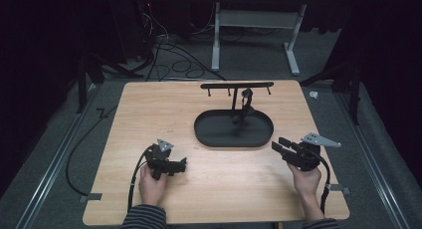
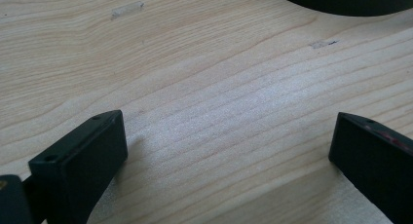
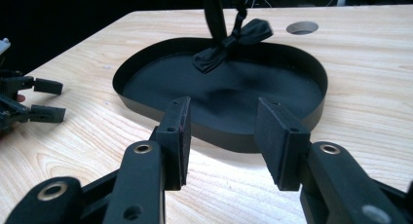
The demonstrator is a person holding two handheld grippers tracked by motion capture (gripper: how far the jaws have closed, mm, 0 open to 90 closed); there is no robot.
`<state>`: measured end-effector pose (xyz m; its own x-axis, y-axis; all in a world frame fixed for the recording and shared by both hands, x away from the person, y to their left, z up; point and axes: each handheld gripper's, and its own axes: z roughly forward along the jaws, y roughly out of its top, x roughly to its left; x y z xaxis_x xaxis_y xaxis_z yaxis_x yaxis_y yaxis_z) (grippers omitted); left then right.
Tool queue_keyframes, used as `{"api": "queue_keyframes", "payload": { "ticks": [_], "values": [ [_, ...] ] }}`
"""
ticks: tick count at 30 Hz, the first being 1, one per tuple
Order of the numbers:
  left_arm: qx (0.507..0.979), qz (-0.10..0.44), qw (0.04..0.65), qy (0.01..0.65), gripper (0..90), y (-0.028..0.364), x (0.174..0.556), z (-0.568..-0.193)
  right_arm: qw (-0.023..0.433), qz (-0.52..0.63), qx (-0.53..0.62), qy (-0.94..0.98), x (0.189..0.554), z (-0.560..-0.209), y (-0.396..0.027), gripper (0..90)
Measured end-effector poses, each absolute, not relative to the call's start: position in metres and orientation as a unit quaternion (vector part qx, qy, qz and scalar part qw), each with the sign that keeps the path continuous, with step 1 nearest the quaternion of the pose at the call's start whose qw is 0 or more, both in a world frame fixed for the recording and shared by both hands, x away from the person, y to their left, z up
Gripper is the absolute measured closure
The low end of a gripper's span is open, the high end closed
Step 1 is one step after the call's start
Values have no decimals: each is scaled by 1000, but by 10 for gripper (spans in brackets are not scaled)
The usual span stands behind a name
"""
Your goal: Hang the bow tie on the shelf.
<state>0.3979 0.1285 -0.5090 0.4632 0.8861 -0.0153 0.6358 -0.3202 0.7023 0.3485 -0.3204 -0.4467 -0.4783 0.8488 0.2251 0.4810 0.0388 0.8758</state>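
Two claws gaping, empty: left claw (image 2: 229, 151), right claw (image 3: 221, 136) | black tray (image 3: 311, 114) partly cut off | dark bow (image 3: 234, 44) indistinct

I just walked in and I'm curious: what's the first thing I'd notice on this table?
The black oval tray with a T-shaped stand rising from it sits at the middle of the wooden table, and a black bow hangs from the stand. Nearer the person, the left gripper and right gripper rest open on either side.
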Motion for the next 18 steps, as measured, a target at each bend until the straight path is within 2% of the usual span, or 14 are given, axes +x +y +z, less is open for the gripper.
{"api": "queue_keyframes", "payload": {
  "ticks": [18],
  "values": [
    [790, 191, 328, 482, 8, 128, 398, -509, 168, 485, 476, 714, 349, -465, -305, 592]
  ]
}}
